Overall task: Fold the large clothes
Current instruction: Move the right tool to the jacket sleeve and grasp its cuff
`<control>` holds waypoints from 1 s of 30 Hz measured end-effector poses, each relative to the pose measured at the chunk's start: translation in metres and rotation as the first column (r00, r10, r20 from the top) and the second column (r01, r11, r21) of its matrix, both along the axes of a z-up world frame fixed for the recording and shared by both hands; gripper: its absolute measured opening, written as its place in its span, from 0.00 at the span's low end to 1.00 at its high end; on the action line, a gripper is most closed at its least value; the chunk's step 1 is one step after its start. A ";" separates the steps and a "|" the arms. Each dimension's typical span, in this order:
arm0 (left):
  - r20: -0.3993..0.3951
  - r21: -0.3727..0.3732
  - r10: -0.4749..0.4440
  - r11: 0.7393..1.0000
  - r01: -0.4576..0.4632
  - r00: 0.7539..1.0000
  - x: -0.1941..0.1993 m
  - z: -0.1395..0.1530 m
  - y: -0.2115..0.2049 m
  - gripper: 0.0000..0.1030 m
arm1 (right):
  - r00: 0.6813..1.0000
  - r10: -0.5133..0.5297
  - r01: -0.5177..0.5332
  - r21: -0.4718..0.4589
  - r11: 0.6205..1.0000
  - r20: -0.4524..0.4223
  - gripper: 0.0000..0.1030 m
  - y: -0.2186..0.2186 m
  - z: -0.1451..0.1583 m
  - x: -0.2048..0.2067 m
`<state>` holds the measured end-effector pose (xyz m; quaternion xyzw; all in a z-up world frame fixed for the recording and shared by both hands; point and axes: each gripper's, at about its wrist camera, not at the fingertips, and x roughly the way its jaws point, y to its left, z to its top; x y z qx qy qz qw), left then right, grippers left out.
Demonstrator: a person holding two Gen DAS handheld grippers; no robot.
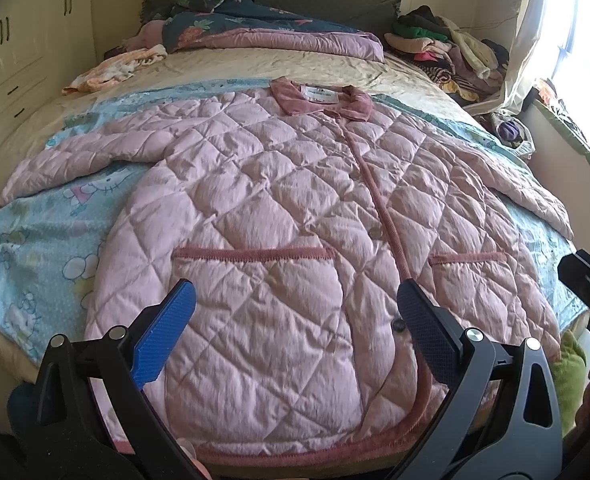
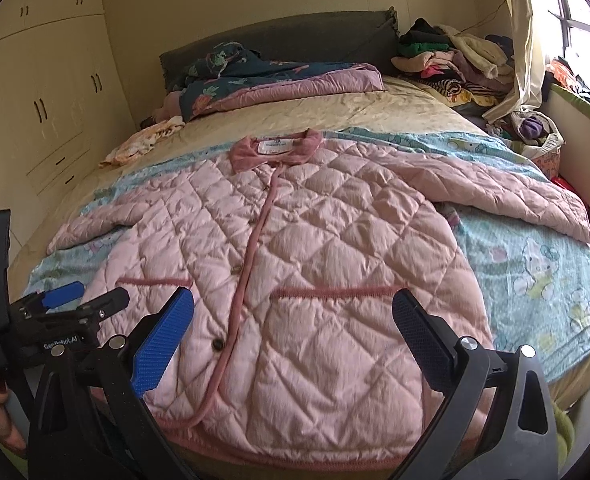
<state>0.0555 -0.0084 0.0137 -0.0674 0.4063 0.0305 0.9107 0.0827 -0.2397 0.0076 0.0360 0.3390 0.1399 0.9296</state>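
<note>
A large pink quilted jacket [image 1: 279,200] lies flat and buttoned on the bed, collar [image 1: 323,98] at the far end, both sleeves spread out to the sides. In the right wrist view the same jacket [image 2: 315,240] fills the middle. My left gripper [image 1: 295,312] hovers open above the hem, over the left pocket [image 1: 255,256], holding nothing. My right gripper [image 2: 293,320] is open too, above the right pocket [image 2: 331,292] near the hem. The left gripper [image 2: 83,298] also shows at the left edge of the right wrist view, held by a hand.
A light blue cartoon sheet [image 1: 35,248] lies under the jacket on the bed. A folded quilt [image 1: 279,32] sits by the headboard. A heap of clothes [image 1: 455,52] is piled at the far right by the window. Cream wardrobes [image 2: 47,92] stand along the left.
</note>
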 end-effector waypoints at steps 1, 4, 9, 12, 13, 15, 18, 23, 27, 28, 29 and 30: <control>0.004 0.002 -0.001 1.000 0.001 1.000 0.002 0.001 0.000 0.92 | 1.000 -0.001 0.001 0.002 1.000 0.003 0.96 0.000 0.001 0.002; 0.012 0.007 0.000 1.000 0.000 1.000 0.010 0.003 -0.002 0.92 | 1.000 -0.012 0.012 0.004 1.000 0.005 0.96 0.000 0.006 0.013; -0.001 0.006 -0.009 1.000 0.009 1.000 0.028 0.005 -0.005 0.92 | 1.000 -0.019 0.019 0.007 1.000 -0.008 0.96 -0.002 0.007 0.031; -0.004 -0.001 -0.005 1.000 0.005 1.000 0.042 0.008 -0.005 0.92 | 1.000 -0.026 0.026 0.011 1.000 -0.012 0.96 -0.004 0.008 0.040; -0.003 0.001 -0.007 1.000 0.007 1.000 0.046 0.009 -0.005 0.92 | 1.000 -0.025 0.025 0.013 1.000 -0.014 0.96 -0.005 0.008 0.044; -0.009 0.006 -0.004 1.000 0.004 1.000 0.057 0.011 -0.006 0.92 | 0.999 -0.028 0.028 0.010 1.000 -0.017 0.96 -0.005 0.009 0.051; -0.021 -0.019 -0.008 1.000 0.008 1.000 0.069 0.011 -0.006 0.92 | 0.999 -0.035 0.036 0.013 0.999 -0.023 0.96 -0.008 0.009 0.063; -0.028 -0.037 -0.012 0.999 0.010 1.000 0.093 0.013 -0.006 0.92 | 0.997 -0.061 0.061 0.010 0.998 -0.039 0.96 -0.015 0.010 0.085; -0.028 -0.047 -0.014 0.999 0.013 1.000 0.112 0.017 -0.007 0.92 | 0.995 -0.086 0.086 0.013 0.996 -0.045 0.96 -0.023 0.011 0.102; -0.029 -0.045 -0.012 0.999 0.011 1.000 0.116 0.018 -0.008 0.92 | 0.994 -0.093 0.094 0.018 0.995 -0.049 0.96 -0.026 0.010 0.108; -0.031 -0.045 -0.014 0.999 0.013 0.999 0.122 0.020 -0.009 0.92 | 0.993 -0.102 0.103 0.019 0.995 -0.053 0.96 -0.028 0.010 0.112; -0.029 -0.049 -0.018 0.999 0.017 0.999 0.126 0.020 -0.009 0.92 | 0.992 -0.112 0.113 0.022 0.993 -0.054 0.96 -0.032 0.010 0.117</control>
